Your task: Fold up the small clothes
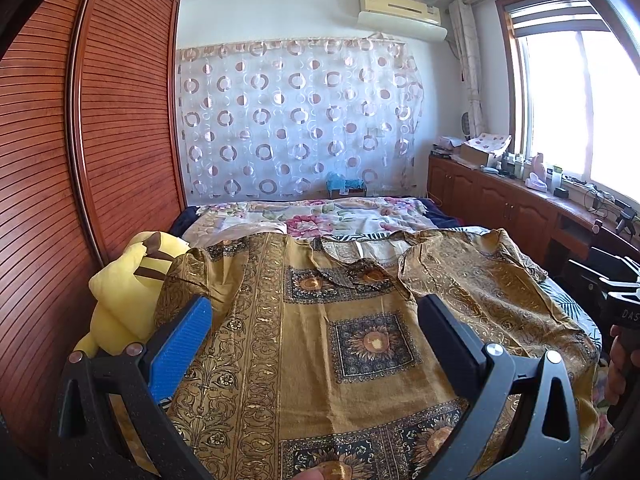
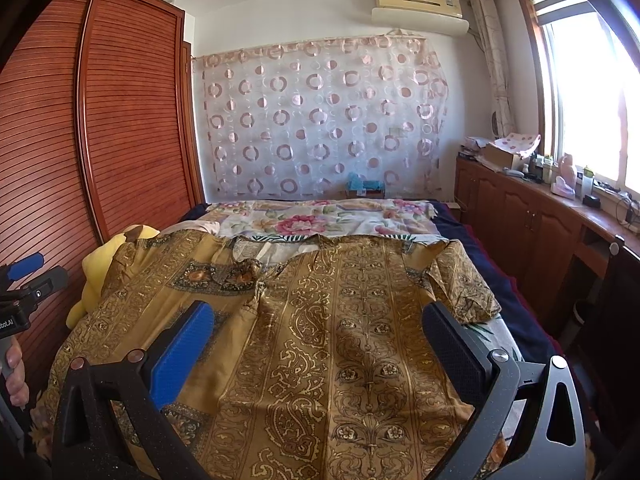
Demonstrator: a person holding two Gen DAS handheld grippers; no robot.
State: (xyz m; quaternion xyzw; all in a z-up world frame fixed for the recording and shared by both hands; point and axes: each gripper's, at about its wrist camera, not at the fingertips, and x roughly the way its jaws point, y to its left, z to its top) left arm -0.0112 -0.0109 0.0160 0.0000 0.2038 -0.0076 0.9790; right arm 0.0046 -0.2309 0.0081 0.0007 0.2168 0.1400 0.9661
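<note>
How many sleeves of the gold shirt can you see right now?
2. The left sleeve lies at the shirt's far-left corner beside the yellow plush toy; the right sleeve is spread toward the window side, near the bed's edge. Neither looks folded in yet.

Partial white lettering "DAS" on right gripper body; cut-off "ooLAI" on left gripper body. Air conditioner label unreadable.

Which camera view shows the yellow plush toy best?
The left wrist view. There the plush toy lies beside the wardrobe, with its body and brown-striped part clear of the shirt. In the right wrist view the plush toy is mostly hidden behind the shirt; only a yellow edge shows.
</note>
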